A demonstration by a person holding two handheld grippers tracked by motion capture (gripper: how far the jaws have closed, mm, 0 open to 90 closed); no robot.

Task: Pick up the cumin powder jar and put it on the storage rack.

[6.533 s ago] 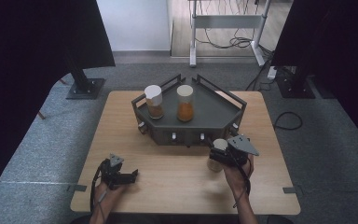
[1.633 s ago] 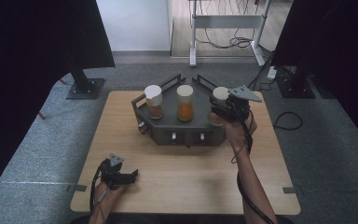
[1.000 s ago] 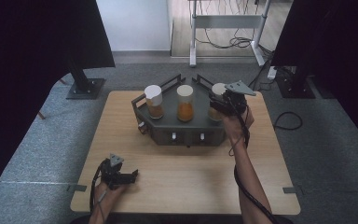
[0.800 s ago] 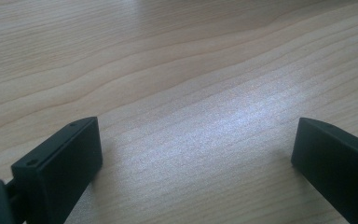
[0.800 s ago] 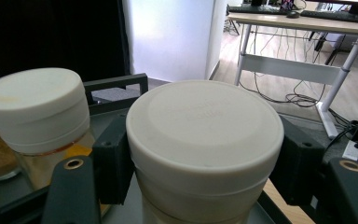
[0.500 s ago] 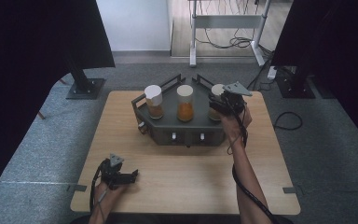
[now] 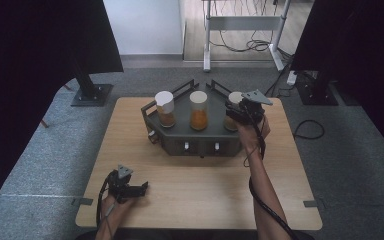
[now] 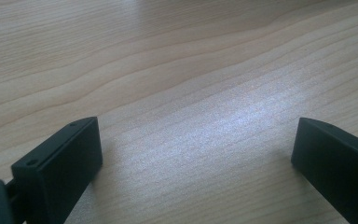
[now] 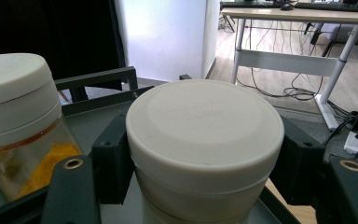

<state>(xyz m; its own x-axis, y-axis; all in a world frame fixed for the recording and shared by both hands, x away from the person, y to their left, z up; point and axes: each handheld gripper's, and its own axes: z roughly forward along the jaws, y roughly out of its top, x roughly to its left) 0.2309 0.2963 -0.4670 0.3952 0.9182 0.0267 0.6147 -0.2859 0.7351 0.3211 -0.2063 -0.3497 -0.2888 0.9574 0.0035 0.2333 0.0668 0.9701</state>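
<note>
Right gripper view: the right gripper (image 9: pixel 204 172) is clamped on the white-lidded jar (image 9: pixel 205 140), pads at nine and three o'clock under the lid. The jar sits at the dark tray's (image 7: pixel 180 136) right end, so placing seems near done; next, release. The left gripper (image 8: pixel 193 154) rests agape.
</note>
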